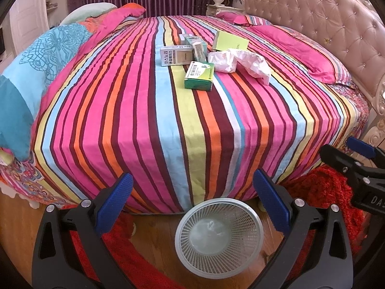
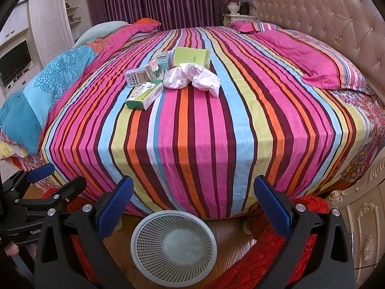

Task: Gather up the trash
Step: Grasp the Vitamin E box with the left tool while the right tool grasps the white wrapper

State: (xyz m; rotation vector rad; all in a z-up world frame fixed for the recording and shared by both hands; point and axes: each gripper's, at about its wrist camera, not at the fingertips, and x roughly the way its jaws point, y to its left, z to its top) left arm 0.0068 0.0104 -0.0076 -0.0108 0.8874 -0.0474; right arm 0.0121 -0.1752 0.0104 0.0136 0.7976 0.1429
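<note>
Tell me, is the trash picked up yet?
Not yet. Nothing looks done: the white basket on the floor looks empty. Nothing is in hand either: the left hand-held gripper and the right hand-held gripper are both open and hold nothing. All the trash is left on the striped bed: the crumpled paper, the green box and the other small boxes behind them.

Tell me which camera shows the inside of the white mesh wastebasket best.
The right wrist view: the white plastic mesh wastebasket sits nearer centre, its rim and bare bottom in full sight. The left wrist view shows the same basket too, whole and unblocked, equally empty.
</note>
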